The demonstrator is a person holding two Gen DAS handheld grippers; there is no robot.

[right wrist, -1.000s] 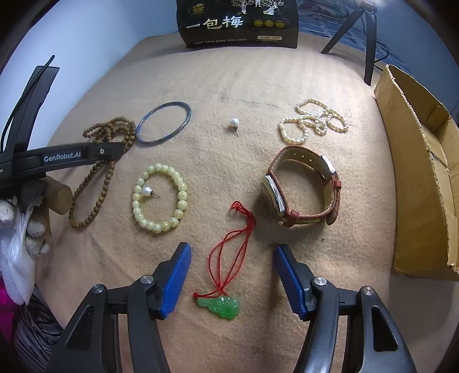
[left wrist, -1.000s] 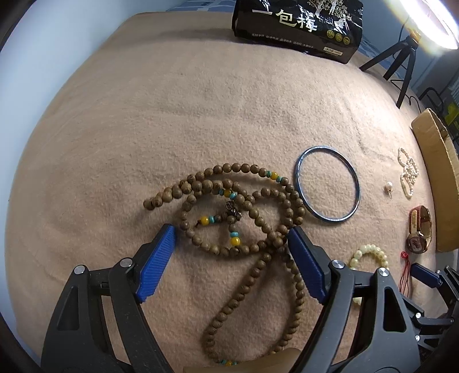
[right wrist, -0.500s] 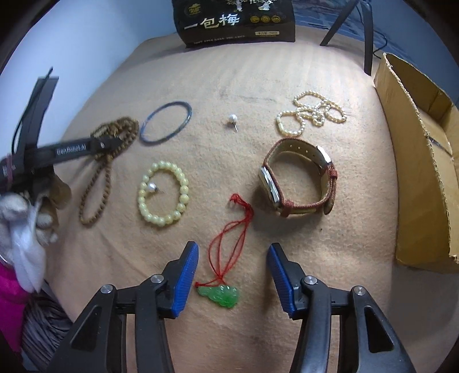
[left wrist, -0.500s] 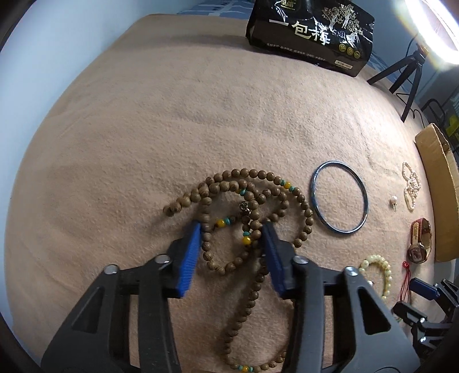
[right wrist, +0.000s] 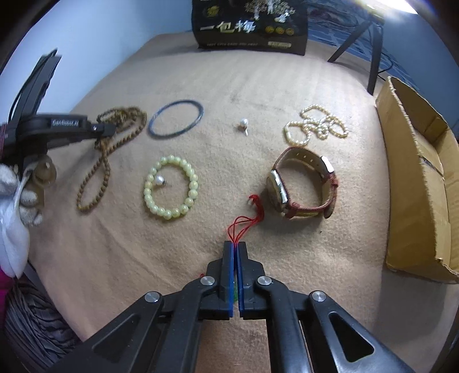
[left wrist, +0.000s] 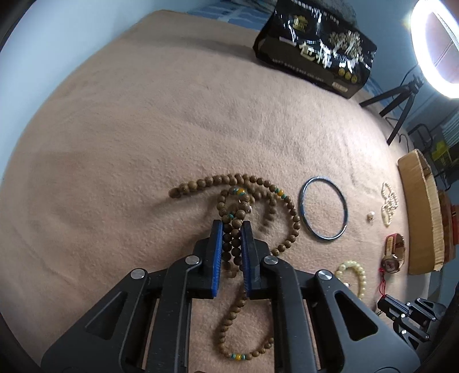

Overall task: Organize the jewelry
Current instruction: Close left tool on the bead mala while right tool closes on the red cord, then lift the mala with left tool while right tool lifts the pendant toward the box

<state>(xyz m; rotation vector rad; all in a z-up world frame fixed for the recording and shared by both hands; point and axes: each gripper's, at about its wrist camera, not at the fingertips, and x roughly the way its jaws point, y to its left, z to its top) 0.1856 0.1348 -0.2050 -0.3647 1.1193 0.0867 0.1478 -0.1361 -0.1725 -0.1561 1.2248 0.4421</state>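
A long brown wooden bead necklace (left wrist: 258, 183) with yellow and teal beads lies looped on the tan cloth. My left gripper (left wrist: 232, 226) is shut on a bunch of its strands, the blue pads pressing the beads. In the right wrist view my right gripper (right wrist: 235, 246) is shut on the red cord (right wrist: 243, 221) of a green pendant; only a sliver of green shows between the pads. The left gripper (right wrist: 110, 130) shows there too, over the bead necklace (right wrist: 97, 178).
On the cloth lie a dark bangle (right wrist: 175, 119), a pale green bead bracelet (right wrist: 171, 186) around a pearl stud, a second pearl stud (right wrist: 243, 123), a pearl strand (right wrist: 317, 126) and a red-strapped watch (right wrist: 301, 183). A cardboard box (right wrist: 416, 183) stands right, a black bag (right wrist: 249, 25) at the back.
Both grippers have shut: the left on the wooden bead strands, the right on the red cord. The left gripper has shifted forward and the beads are bunched between its pads.
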